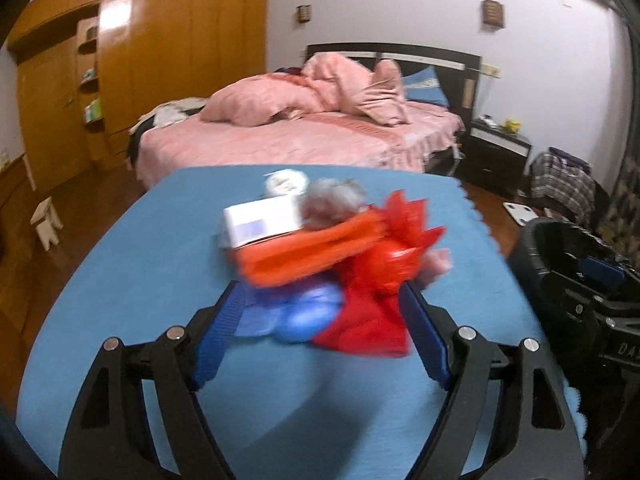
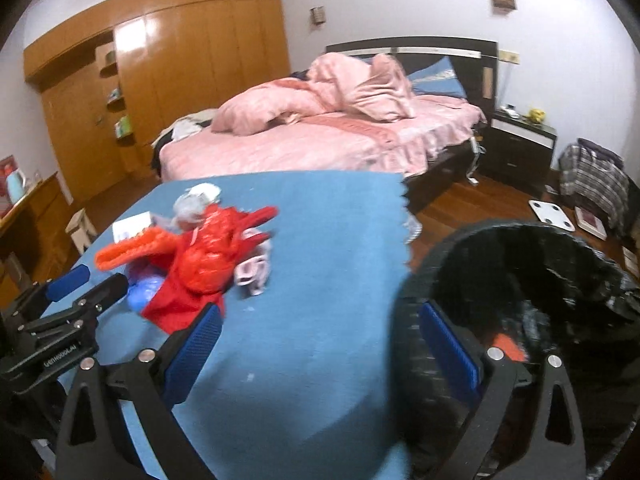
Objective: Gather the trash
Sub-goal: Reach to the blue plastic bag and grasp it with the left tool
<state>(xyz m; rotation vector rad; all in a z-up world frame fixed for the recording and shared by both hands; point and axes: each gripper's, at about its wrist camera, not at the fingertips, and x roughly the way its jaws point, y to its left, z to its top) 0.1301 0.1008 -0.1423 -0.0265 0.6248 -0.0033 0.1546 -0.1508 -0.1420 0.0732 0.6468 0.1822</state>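
Note:
A heap of trash lies on the blue-covered table [image 1: 120,300]: a red plastic bag [image 1: 376,280], an orange bag [image 1: 308,248], a blue bag [image 1: 304,316], a white box [image 1: 260,224], a grey crumpled wrap [image 1: 332,200] and a pink scrap [image 1: 436,264]. My left gripper [image 1: 322,296] is open, its fingers on either side of the near end of the heap. My right gripper [image 2: 320,316] is open wide and empty, its right finger over the rim of a black-lined bin [image 2: 520,280] beside the table. The red bag [image 2: 208,256] lies ahead to its left, with the left gripper [image 2: 100,276] beside it.
Beyond the table stands a bed with pink bedding [image 2: 320,136], and a wooden wardrobe [image 2: 180,60] lines the left wall. A dark nightstand [image 2: 520,144], a white scale [image 2: 552,214] on the floor and a plaid bag [image 2: 592,184] are at the right. A small stool [image 1: 48,220] stands left.

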